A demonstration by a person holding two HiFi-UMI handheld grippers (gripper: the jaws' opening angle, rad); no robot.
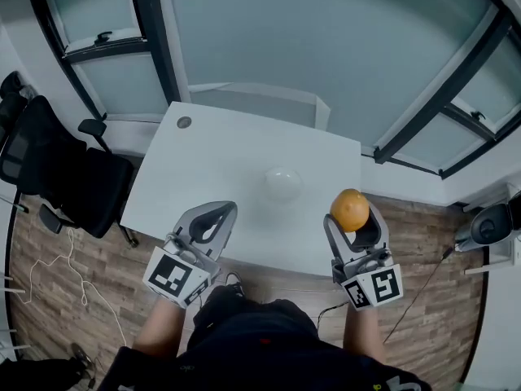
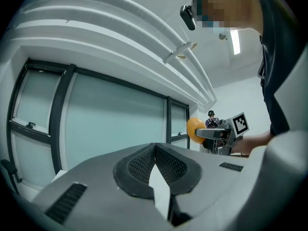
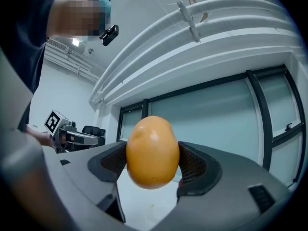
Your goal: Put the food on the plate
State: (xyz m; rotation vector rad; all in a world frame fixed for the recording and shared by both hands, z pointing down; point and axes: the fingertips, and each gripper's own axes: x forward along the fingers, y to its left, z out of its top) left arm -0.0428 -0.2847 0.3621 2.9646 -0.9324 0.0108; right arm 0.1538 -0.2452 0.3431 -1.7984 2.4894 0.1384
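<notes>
**Item: orange** (image 1: 350, 208). One round, smooth-skinned fruit. It is gripped at its sides by the right tongs (image 1: 355, 218) and held in the air above the near right edge of the bench (image 1: 212, 149), touching nothing else. The right gripper view shows the ribbed pads (image 3: 195, 165) pressed against both flanks of the orange (image 3: 152, 152), with its lower half hanging free.

**Item: plate** (image 1: 282, 183). White on a white top, so its outline is faint. It sits near the middle of the bench, ahead and to the left of the orange and well apart from it. Nothing can be seen on it.

**Item: left tongs** (image 1: 221, 213). They are clenched on nothing: in the left gripper view the two pads meet at the tip (image 2: 154, 147). They hover over the near edge of the bench, left of the plate.

**Step in hand:** carrying. The fruit appears to be picked up but not yet delivered.

**Next move calls for:** taking the right tongs forward and leftward until the orange is over the plate, lowering it until it rests there, then letting go gently, since a round fruit is likely to roll off a shallow rim.
</notes>
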